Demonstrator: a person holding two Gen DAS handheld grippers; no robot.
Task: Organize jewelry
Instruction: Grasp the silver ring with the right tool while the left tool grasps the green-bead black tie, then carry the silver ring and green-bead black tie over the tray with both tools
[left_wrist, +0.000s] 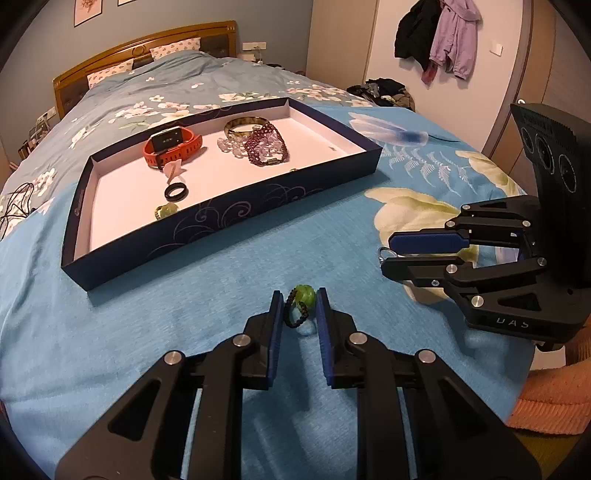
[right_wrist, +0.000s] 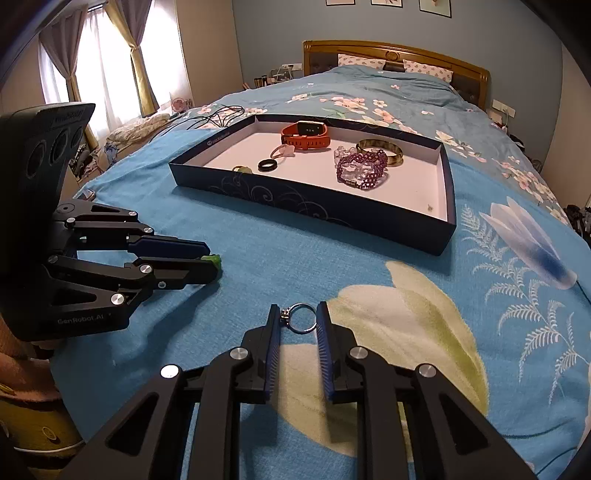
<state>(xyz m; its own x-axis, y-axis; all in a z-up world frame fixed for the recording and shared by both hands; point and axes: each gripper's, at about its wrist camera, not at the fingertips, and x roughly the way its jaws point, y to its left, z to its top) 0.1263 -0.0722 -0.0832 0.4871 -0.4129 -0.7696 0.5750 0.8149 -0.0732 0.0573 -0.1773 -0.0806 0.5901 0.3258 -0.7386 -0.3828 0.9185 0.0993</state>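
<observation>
A ring with a green bead and a black braided band (left_wrist: 300, 305) rests on the blue bedspread, and my left gripper (left_wrist: 299, 300) is shut on it, pads touching both sides. From the right wrist view the left gripper (right_wrist: 208, 258) lies low at the left with the green bead (right_wrist: 213, 260) at its tips. My right gripper (right_wrist: 298, 314) is shut on a silver ring (right_wrist: 302, 318) with a small stone. The left wrist view shows the right gripper (left_wrist: 388, 254) at the right. Behind both stands a dark blue tray (left_wrist: 221, 229) (right_wrist: 314, 210) with a white floor.
Inside the tray lie an orange watch (right_wrist: 306, 136), a black ring (right_wrist: 266, 165), a purple bead bracelet (right_wrist: 360, 170), a gold bangle (right_wrist: 380, 149), a pink piece (right_wrist: 282, 150) and a green ring (right_wrist: 242, 169). Cables (left_wrist: 18, 203) trail at the bed's left edge. A person's orange sleeve (left_wrist: 554, 398) is behind the right gripper.
</observation>
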